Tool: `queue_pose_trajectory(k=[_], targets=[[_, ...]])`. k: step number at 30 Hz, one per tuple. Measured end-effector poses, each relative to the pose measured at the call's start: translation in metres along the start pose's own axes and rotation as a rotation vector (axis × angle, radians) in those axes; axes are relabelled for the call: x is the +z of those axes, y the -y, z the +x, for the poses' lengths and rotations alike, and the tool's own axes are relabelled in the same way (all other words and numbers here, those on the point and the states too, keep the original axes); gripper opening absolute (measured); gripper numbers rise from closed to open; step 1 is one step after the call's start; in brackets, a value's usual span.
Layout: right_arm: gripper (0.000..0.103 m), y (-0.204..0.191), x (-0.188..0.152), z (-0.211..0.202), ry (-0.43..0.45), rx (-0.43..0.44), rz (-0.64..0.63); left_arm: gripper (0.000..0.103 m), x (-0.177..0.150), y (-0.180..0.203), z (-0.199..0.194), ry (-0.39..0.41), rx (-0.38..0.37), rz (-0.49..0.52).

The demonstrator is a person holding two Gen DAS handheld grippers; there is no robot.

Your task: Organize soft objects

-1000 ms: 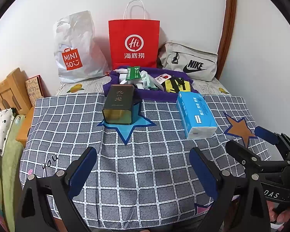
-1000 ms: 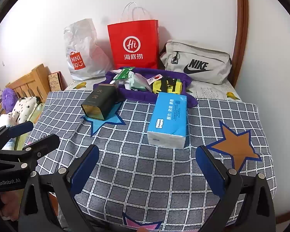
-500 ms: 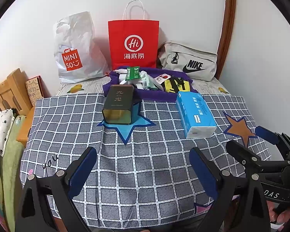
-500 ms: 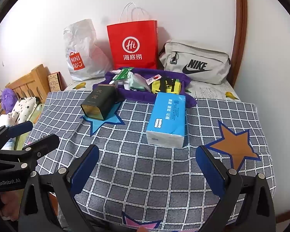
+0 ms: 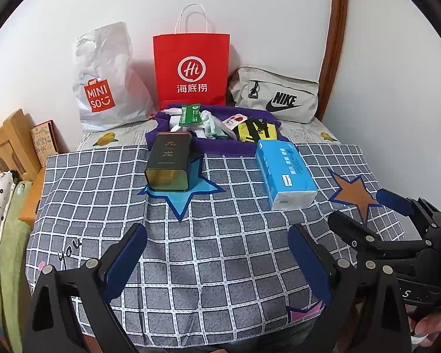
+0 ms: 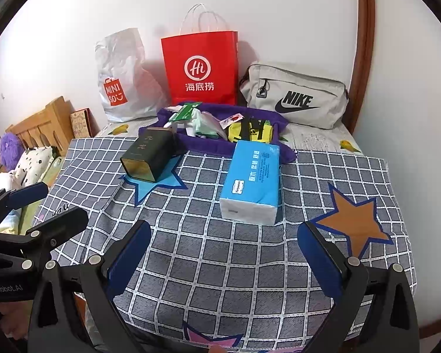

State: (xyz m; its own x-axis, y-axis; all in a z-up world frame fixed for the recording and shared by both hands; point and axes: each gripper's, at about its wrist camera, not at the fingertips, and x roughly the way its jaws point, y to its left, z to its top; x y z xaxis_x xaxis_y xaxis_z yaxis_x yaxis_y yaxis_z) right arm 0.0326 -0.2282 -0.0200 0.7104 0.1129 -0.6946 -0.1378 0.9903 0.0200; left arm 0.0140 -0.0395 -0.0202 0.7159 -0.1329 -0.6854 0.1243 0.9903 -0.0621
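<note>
On the far side of the checked grey cloth [image 5: 208, 253], small soft packets [image 5: 208, 123] fill a purple fabric tray [image 5: 217, 147]; the blue tissue pack [image 5: 285, 173] lies near it, outside; left gripper [image 5: 217, 261] and right gripper [image 6: 225, 257] hover, jaws spread, empty.

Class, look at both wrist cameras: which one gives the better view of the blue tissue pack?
The right wrist view: the blue tissue pack lies near its centre, large, with top and white end face clear. The left wrist view shows the same pack off to the right, smaller and more angled.
</note>
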Motion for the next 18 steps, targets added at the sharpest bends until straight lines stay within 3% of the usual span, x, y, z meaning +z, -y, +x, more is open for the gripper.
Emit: queue_pose_trajectory(k=[18], targets=[[0.099,-0.0007,-0.0025,-0.0002,-0.001,-0.016,0.000,0.097,-0.0009,-0.0010,0.0004,-0.001,0.001,0.001]])
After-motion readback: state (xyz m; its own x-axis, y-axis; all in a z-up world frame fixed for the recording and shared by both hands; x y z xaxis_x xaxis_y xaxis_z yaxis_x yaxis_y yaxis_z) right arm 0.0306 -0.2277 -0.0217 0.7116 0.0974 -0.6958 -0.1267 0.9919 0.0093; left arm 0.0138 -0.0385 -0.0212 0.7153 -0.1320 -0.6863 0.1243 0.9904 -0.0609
